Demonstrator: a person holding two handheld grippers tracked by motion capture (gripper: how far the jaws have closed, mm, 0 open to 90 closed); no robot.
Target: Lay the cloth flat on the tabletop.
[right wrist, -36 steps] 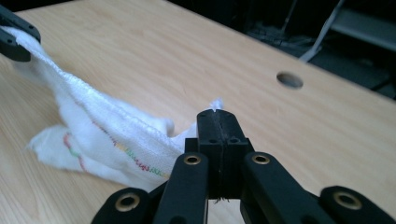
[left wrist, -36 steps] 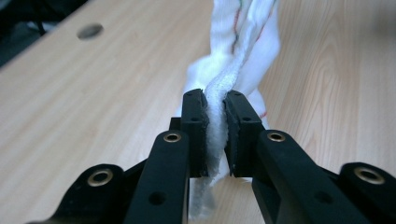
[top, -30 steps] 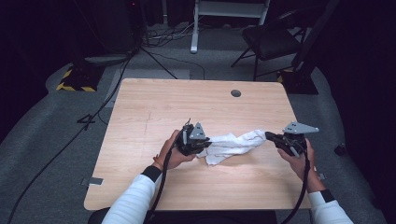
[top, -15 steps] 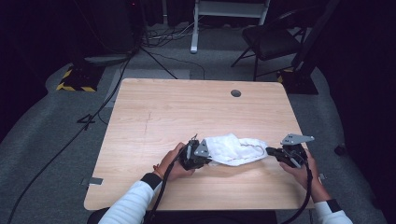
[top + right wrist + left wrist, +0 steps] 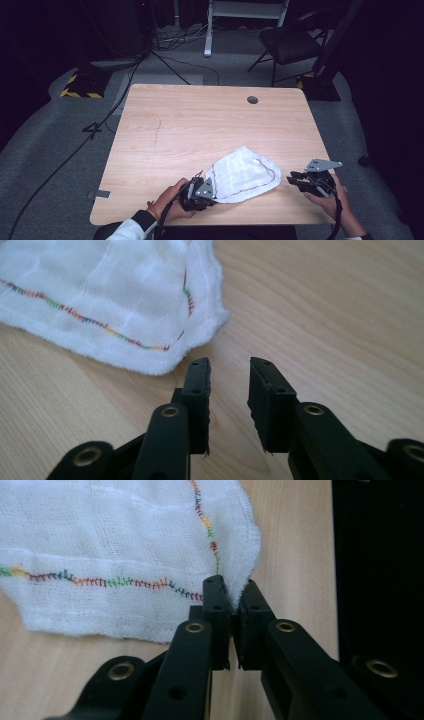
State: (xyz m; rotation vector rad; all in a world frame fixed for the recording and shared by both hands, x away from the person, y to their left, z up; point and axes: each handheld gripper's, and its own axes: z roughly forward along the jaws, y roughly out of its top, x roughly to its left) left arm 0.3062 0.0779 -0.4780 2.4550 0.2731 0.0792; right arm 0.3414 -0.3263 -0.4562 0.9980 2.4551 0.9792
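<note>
A: One tabletop (image 5: 200, 125), white cloth (image 5: 245, 172) lying at its 5 o'clock?

B: Yes. Left claw (image 5: 232, 597) just eased slightly, cloth edge between the jaws, still pinched. Right claw (image 5: 229, 371) at the cloth's 3 o'clock, just been spreading, nothing between the jaws.

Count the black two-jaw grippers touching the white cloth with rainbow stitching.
1. The left gripper has the white gauze cloth's corner between its nearly closed jaws, which have just been opening. The right gripper, jaws just opened, sits off the cloth's edge, nothing between them.
</note>
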